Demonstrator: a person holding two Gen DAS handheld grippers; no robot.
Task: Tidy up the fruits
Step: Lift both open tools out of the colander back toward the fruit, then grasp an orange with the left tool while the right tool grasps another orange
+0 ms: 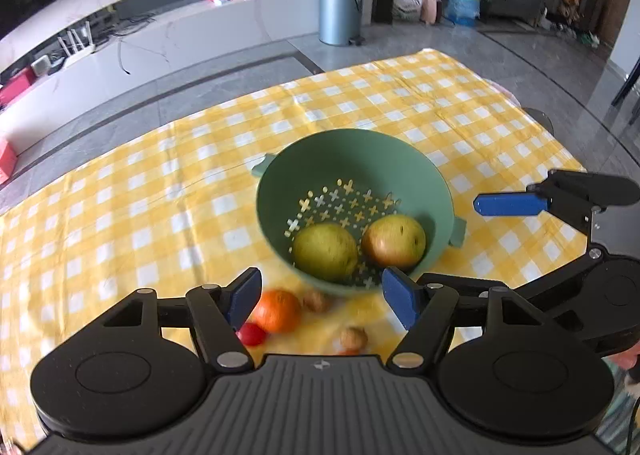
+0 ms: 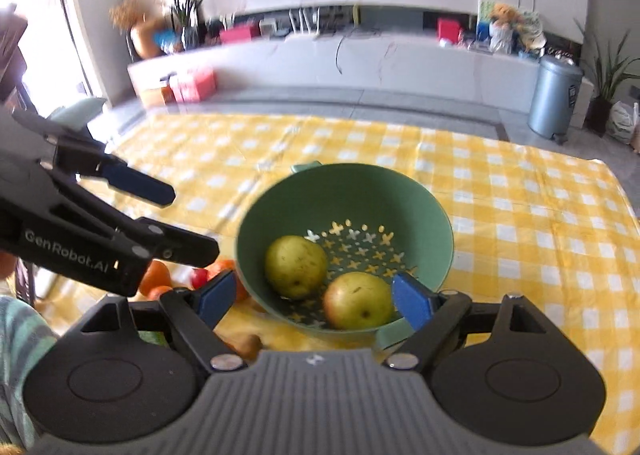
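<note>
A table covered in a yellow-and-white checked cloth (image 1: 400, 95) fills both wrist views. Near its middle stands a green colander (image 1: 352, 159) with cross-shaped holes in its floor and small handles on its rim. Two fruits lie inside it, side by side and close together: a greenish-yellow pear (image 1: 325, 251) and a yellow apple with a reddish blush (image 1: 394, 241).

The left claw (image 1: 322, 297) hangs above the table's near edge, tilted downward, its two blue pads spread wide with nothing between them. Below and between the pads, on the cloth just outside the colander, lie an orange (image 1: 277, 310), a small red tomato (image 1: 251, 333) touching it, and two brownish walnuts (image 1: 316, 301), one beside the orange and one nearer the camera.

The right claw (image 2: 314, 299) also stands wide open and grips nothing. In its own view it hovers over the near rim of the colander, with the blushed apple showing between its blue pads but not touched by them. In the same view the left claw reaches in from the left edge, and more orange fruit (image 2: 156, 277) lies on the cloth beneath it.

Beyond the table are a grey floor, a long white cabinet (image 2: 360, 63) and a grey pedal bin (image 1: 340, 11).
</note>
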